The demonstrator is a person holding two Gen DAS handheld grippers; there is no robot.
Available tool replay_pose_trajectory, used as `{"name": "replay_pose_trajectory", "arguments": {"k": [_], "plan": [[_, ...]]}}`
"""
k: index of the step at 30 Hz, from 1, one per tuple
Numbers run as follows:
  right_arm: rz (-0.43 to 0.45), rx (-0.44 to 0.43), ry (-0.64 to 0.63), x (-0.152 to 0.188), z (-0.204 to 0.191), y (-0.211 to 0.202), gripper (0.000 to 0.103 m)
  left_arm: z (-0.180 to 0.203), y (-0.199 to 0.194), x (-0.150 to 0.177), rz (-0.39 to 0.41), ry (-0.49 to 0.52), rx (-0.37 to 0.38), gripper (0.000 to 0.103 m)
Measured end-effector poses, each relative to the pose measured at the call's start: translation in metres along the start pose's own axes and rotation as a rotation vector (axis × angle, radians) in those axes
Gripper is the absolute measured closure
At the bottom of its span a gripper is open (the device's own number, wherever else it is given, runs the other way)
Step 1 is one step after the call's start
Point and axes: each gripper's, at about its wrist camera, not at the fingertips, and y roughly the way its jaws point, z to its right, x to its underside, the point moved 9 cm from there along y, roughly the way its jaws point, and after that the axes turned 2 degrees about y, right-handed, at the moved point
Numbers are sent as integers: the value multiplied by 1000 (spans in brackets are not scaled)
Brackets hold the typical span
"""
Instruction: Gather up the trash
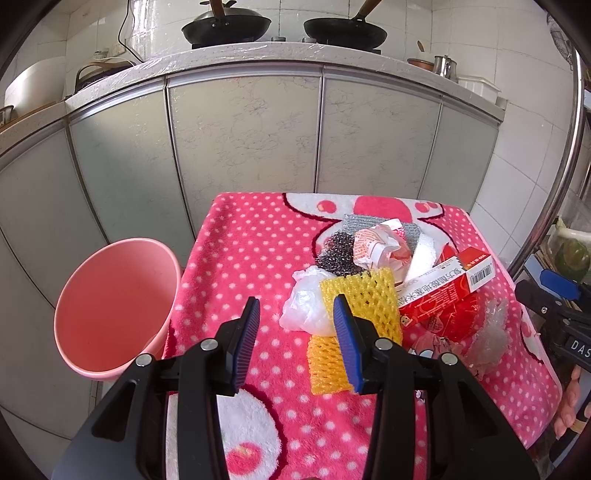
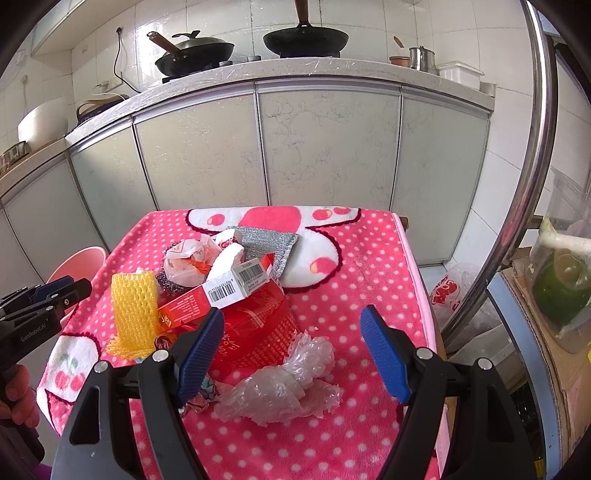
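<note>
A heap of trash lies on the pink dotted cloth point(image 1: 240, 251): a yellow foam net point(image 1: 364, 299) point(image 2: 133, 310), a white plastic bag point(image 1: 304, 306), a red and white carton point(image 1: 448, 280) point(image 2: 225, 288), a red wrapper point(image 2: 262, 332), a crumpled paper wrapper point(image 1: 376, 247) point(image 2: 188, 258), a steel scourer point(image 1: 334, 251) and clear bubble wrap point(image 2: 288, 380) point(image 1: 489, 332). A pink bin point(image 1: 114, 306) stands left of the table. My left gripper point(image 1: 297, 314) is open, hovering before the bag and net. My right gripper point(image 2: 291, 332) is open above the bubble wrap and red wrapper.
Grey cabinet doors point(image 1: 243, 129) and a counter with two black pans point(image 1: 225, 24) stand behind the table. A chrome pole point(image 2: 517, 221) and cluttered shelves with a green jar point(image 2: 561, 288) are on the right. A plastic bag point(image 2: 454, 288) lies on the floor.
</note>
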Motion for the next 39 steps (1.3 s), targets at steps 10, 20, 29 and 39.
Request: {"name": "replay_pose_trajectory", "arguments": {"k": [10,20,29,39], "plan": [[3,-7,6,1,-1,-2,24,-1,-2,0,-3,0,14,61],[-6,-9,5,4,-1,-1,23,-6,-2,0,1,-2,60,61],[-39,-31,4,15,2,6,23,-11,3,17,-42,37,179,61],[-63,-66,20,23,5,13,23,12,8,35,-107,40,311,61]]}}
